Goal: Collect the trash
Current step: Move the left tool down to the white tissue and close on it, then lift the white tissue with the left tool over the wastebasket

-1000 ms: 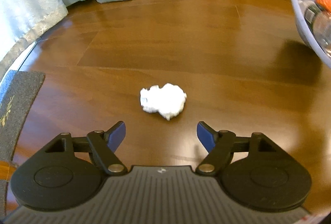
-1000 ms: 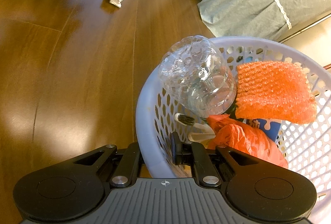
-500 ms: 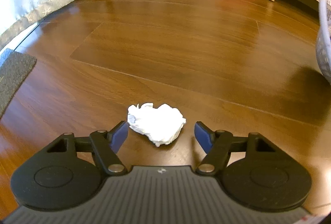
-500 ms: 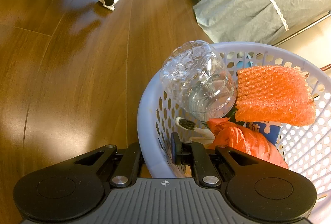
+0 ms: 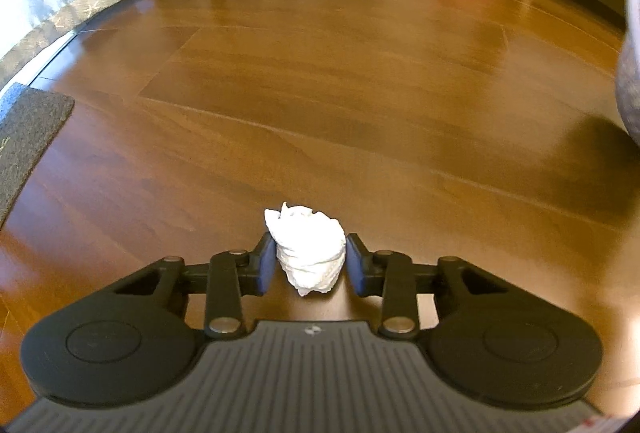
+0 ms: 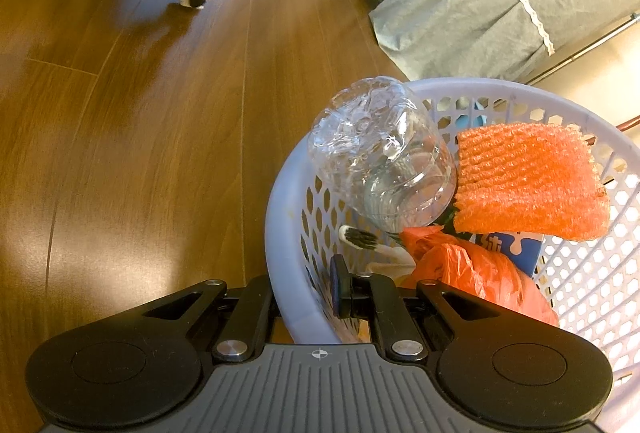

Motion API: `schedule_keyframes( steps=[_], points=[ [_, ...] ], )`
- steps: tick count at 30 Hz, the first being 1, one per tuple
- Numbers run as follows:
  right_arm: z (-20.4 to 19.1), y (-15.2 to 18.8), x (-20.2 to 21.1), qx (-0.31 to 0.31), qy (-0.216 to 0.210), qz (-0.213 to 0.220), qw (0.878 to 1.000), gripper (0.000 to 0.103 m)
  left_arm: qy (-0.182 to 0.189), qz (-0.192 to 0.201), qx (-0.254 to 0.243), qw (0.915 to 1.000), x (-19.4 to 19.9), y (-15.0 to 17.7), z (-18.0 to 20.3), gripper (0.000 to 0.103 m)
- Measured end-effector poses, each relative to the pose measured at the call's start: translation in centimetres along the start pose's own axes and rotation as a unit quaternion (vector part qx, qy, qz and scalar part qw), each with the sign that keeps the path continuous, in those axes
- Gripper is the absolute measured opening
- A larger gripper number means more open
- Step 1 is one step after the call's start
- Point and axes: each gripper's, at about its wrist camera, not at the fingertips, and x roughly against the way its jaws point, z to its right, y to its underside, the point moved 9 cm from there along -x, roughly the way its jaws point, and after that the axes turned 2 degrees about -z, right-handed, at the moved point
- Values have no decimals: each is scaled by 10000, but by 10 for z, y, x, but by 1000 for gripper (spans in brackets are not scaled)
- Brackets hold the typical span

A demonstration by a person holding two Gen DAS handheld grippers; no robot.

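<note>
The left claw [image 5: 311,265] is shown clenched on a crumpled white tissue wad [image 5: 310,247], which is pinched between the two blue pads [image 5: 266,265] at floor level. The wad is seen as a soft, irregular, creased ball squeezed taller than wide, with its upper part standing proud of the pads; it is judged light and easily deformed. Whether it rests on the wooden floor [image 5: 320,93] or is just clear of it cannot be told. The right claw [image 6: 304,297] is shown gripping the near rim of the pale perforated basket [image 6: 288,193], one finger outside and one inside the wall. From the right wrist view, the held wad is placed well apart from the basket, across open floor. The basket is already loaded with a clear plastic bottle [image 6: 380,157], orange foam netting [image 6: 528,177], an orange bag [image 6: 472,269] and a toothbrush [image 6: 360,237].
</note>
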Motion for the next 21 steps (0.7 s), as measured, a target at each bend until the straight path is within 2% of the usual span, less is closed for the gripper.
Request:
schedule_keyframes(
  steps=[12, 16, 21],
  points=[
    [0, -1, 7, 70, -89, -72, 9999, 6, 249, -215, -913, 9953, 64, 57, 14, 31],
    [-3, -1, 9, 127, -137, -109, 9998, 6, 358, -261, -1072, 9932, 87, 70, 20, 31],
    [-6, -1, 12, 156, -193, -148, 9996, 6, 440, -263, -920, 9944, 102, 77, 21, 31]
  ],
)
